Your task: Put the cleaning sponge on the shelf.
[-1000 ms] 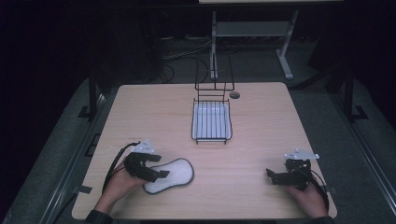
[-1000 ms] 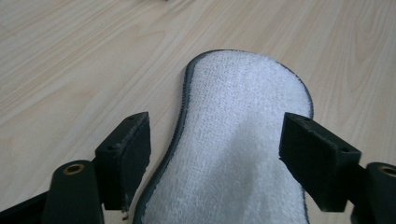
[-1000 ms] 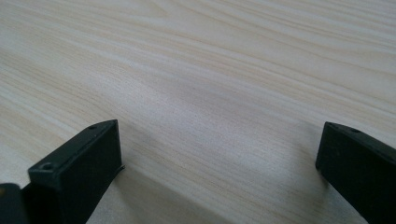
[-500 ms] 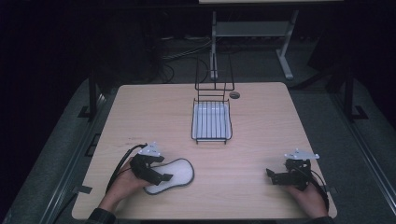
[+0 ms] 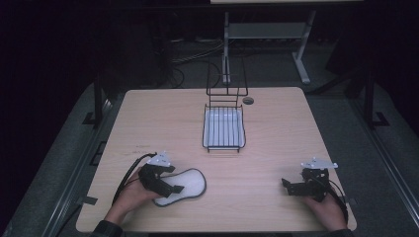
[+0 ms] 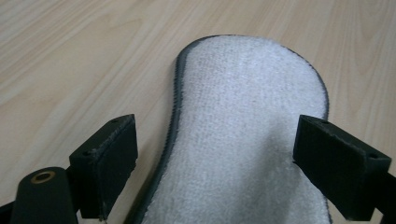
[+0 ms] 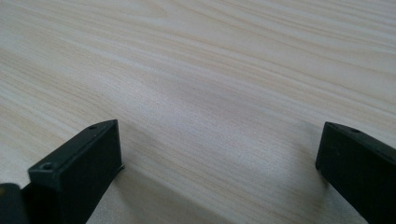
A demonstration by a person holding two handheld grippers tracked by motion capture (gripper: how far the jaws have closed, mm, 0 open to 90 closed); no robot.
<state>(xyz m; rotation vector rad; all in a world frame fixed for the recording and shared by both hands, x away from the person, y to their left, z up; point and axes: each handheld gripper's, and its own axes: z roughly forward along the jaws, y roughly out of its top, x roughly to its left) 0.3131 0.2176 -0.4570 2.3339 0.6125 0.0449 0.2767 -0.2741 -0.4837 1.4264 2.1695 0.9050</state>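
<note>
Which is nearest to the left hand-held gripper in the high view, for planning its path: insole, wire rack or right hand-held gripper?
1. Insole, right beneath the left hand-held gripper.
2. Wire rack, mid-table, farther back.
3. Right hand-held gripper, at the opposite near corner.

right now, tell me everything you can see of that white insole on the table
The insole is a foot-shaped pad of white, terry-like fabric with a dark grey stitched border. It lies flat on the wooden table, near the front edge. The left gripper sits at one end, jaws spread to either side; they have just been opening, and the pads do not press on it. Its underside is hidden.
</note>
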